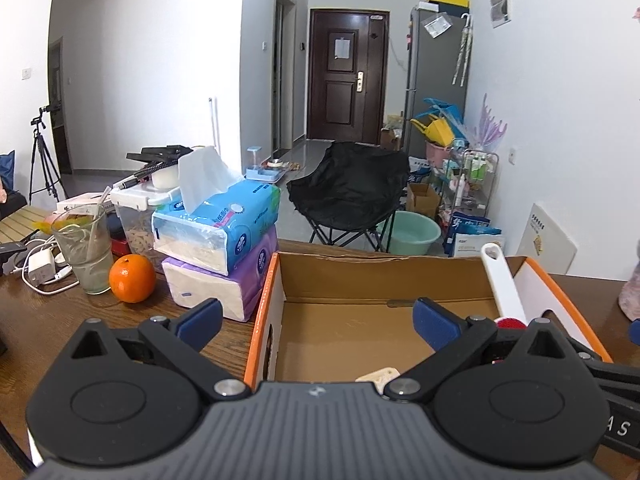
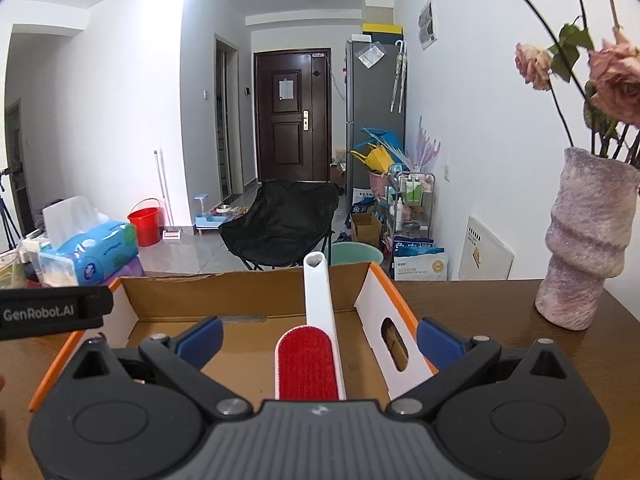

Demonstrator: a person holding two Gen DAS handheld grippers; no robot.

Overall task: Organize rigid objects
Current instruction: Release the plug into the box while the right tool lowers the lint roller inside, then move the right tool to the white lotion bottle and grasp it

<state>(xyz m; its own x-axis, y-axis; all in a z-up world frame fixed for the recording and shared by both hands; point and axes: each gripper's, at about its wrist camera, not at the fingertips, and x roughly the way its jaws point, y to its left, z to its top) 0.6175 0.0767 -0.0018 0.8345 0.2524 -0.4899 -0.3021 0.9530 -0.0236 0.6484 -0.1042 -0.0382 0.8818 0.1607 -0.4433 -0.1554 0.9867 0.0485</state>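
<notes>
An open cardboard box (image 1: 376, 280) with orange edges sits on the brown table; in the right wrist view the box (image 2: 248, 292) fills the middle. A white lint brush (image 2: 316, 320) with a red pad leans inside it, its handle resting on the far wall; the left wrist view shows the brush (image 1: 502, 284) at the box's right end. A pale flat piece (image 1: 378, 376) lies at the box's near edge. My left gripper (image 1: 318, 322) hangs open above the box with nothing between its fingers. My right gripper (image 2: 318, 344) is open too, its fingers apart from the brush below.
Left of the box stand stacked tissue packs (image 1: 224, 240), an orange (image 1: 132, 279), a glass (image 1: 86, 252) and a charger with cables (image 1: 40, 268). A vase of dried roses (image 2: 584, 248) stands on the table at the right. A black folding chair (image 1: 352, 196) is behind the table.
</notes>
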